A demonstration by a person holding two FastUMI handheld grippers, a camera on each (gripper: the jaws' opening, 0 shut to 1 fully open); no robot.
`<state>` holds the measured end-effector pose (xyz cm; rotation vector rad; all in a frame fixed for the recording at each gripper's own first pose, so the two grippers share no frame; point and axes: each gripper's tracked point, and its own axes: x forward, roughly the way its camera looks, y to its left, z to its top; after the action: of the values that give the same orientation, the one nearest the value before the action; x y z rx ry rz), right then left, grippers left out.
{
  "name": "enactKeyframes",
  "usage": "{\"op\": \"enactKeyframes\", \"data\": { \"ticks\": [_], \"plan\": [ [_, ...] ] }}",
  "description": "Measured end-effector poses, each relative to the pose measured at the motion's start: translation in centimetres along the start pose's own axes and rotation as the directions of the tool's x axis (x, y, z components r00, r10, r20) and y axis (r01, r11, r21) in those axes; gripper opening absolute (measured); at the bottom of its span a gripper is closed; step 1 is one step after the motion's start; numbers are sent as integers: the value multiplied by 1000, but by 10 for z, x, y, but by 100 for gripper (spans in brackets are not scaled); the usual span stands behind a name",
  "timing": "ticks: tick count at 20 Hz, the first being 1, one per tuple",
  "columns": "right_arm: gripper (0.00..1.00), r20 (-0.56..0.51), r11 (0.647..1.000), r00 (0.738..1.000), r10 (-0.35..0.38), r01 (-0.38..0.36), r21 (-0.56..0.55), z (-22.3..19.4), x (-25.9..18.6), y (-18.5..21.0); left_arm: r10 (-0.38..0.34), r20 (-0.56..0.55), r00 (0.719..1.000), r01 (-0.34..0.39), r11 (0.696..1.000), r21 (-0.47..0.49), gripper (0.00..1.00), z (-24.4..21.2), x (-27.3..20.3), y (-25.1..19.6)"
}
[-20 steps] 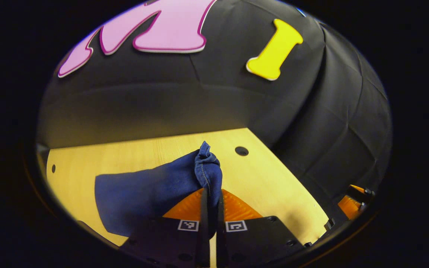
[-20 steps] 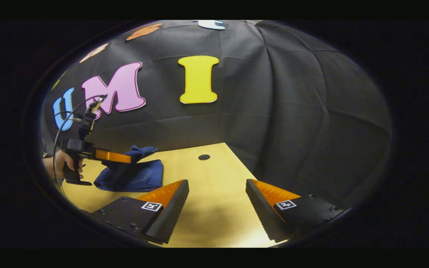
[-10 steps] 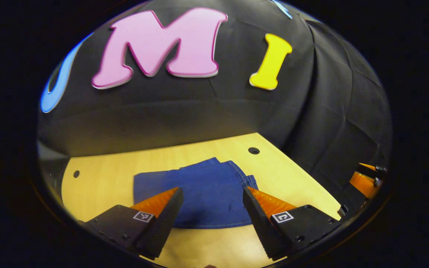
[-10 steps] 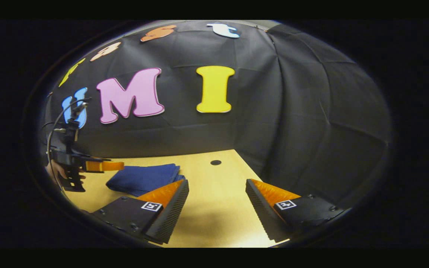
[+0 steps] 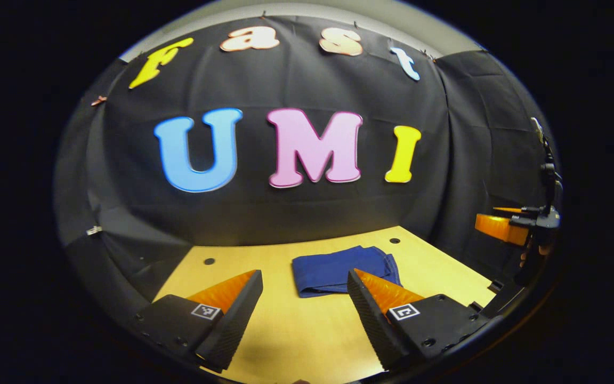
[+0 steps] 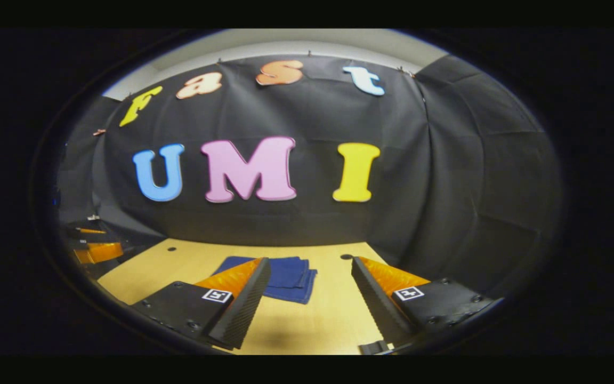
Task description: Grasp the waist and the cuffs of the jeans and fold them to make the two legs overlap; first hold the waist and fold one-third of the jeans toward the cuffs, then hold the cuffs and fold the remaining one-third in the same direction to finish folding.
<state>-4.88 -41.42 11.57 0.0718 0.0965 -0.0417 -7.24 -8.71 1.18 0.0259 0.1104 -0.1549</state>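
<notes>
Nearest the left gripper view's camera, the left gripper (image 5: 303, 298) is seen spread wide and empty; likewise the right gripper (image 6: 311, 290). Beyond both, the jeans (image 5: 341, 270) lie as a compact folded stack on the wooden table (image 5: 307, 336), so folding is judged finished. No containers are seen.

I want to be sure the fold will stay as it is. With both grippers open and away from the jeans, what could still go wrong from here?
1. The folded jeans lie free on the table; in the right gripper view their layers look slightly stepped at one edge, so the top layer might spring open.
2. The left gripper and right gripper are open and low, so a forward move could drag the bundle.
</notes>
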Motion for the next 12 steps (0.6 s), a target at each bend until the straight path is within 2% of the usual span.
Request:
{"op": "enactKeyframes", "data": {
  "ticks": [4, 5, 6, 7, 8, 12],
  "plan": [
    [94, 50, 999, 998, 27, -30, 43, 12, -50, 43, 49, 61, 997, -48, 999, -17, 99, -3, -64, 20],
    [94, 45, 999, 998, 42, -43, 32, 10, -59, 54, 52, 76, 996, -50, 998, -30, 99, -3, -74, 20],
    [90, 27, 998, 998, 57, -57, 19, 5, -64, 64, 54, 90, 994, -52, 998, -32, 99, -1, -83, 20],
    [94, 1, 997, 997, 76, -76, 11, -1, -69, 73, 60, 102, 993, -59, 998, -16, 99, -2, -88, 22],
    [94, -16, 995, 995, 99, -99, 5, -2, -73, 84, 62, 116, 991, -64, 998, 10, 99, 0, -93, 22],
    [94, 26, 991, 991, 133, -131, -38, 18, -85, 106, -8, 148, 989, 1, 999, 47, 98, 15, -104, -1]
  ]
}}
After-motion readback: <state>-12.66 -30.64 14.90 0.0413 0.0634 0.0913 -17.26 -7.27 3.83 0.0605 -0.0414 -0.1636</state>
